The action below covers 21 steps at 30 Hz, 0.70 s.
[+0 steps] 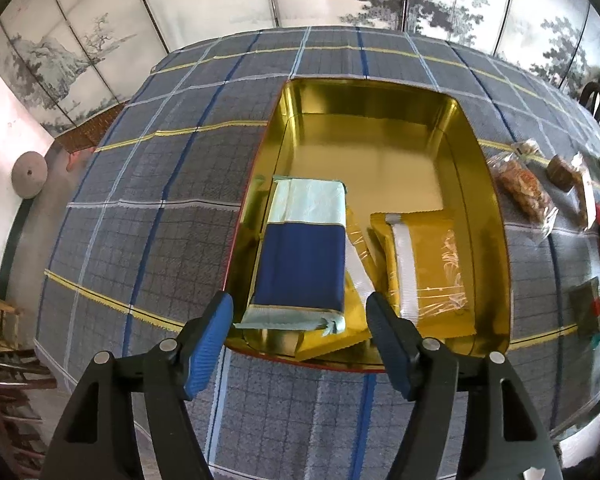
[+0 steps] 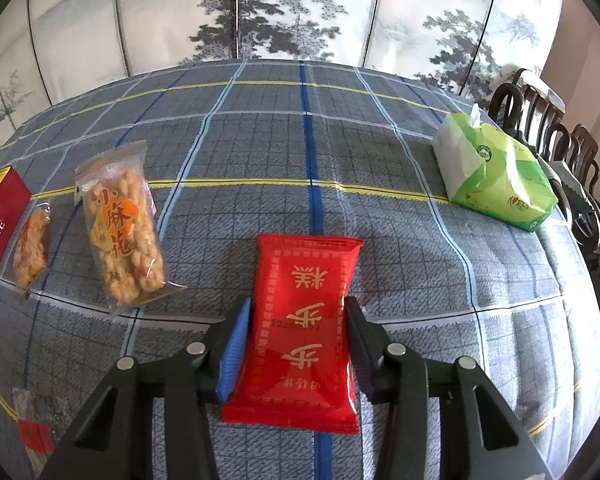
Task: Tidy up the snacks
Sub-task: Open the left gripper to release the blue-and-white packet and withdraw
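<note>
In the left wrist view a gold tin box (image 1: 380,92) lies open on the plaid tablecloth. Inside lie a blue-and-white packet (image 1: 304,248) and two yellow packets (image 1: 428,264). My left gripper (image 1: 300,316) is open and empty above the box's near edge, over the blue packet's end. In the right wrist view my right gripper (image 2: 296,324) has its fingers on both sides of a red snack packet (image 2: 304,320) and looks closed on it. Two clear packets of fried twists (image 2: 124,236) lie to its left, beside the red toffee box wall (image 2: 0,216).
A green tissue pack (image 2: 496,172) lies at the far right near dark wooden chairs (image 2: 560,140). More wrapped snacks (image 1: 524,188) lie right of the box. A small packet (image 2: 32,420) lies near the front left. A painted screen stands behind the table.
</note>
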Each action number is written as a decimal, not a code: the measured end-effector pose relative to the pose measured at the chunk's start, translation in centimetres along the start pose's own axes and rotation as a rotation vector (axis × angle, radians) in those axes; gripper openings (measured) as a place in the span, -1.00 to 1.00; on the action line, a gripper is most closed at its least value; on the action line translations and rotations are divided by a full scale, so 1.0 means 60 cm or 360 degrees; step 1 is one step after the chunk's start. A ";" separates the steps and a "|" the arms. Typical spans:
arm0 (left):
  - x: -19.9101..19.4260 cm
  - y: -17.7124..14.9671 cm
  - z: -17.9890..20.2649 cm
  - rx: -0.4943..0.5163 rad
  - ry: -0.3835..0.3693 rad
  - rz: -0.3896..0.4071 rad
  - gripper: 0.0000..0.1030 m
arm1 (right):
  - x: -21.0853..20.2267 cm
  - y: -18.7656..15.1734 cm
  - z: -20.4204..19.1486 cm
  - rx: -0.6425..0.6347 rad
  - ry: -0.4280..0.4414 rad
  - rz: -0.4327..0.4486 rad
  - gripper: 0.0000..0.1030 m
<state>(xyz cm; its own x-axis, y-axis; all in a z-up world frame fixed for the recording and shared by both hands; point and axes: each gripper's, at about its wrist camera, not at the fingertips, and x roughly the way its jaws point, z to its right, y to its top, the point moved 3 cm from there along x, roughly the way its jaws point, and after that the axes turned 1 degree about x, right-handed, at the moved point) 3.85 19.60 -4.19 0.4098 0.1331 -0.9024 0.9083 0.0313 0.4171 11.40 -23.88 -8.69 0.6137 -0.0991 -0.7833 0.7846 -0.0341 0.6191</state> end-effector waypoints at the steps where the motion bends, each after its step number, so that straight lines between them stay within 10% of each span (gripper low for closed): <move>1: -0.003 -0.001 0.000 -0.0002 -0.0001 0.0009 0.34 | 0.000 0.000 0.001 0.0009 0.0001 -0.0005 -0.11; 21: -0.031 -0.008 0.003 -0.0105 -0.0048 0.0125 0.63 | -0.012 -0.003 -0.008 0.0145 0.0002 -0.0084 -0.14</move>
<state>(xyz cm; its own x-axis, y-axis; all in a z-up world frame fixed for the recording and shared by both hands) 2.67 19.16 -2.73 0.4826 0.1080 -0.8692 0.8663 0.0872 0.4919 10.86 -23.31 -8.27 0.5721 -0.0933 -0.8148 0.8045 -0.1294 0.5797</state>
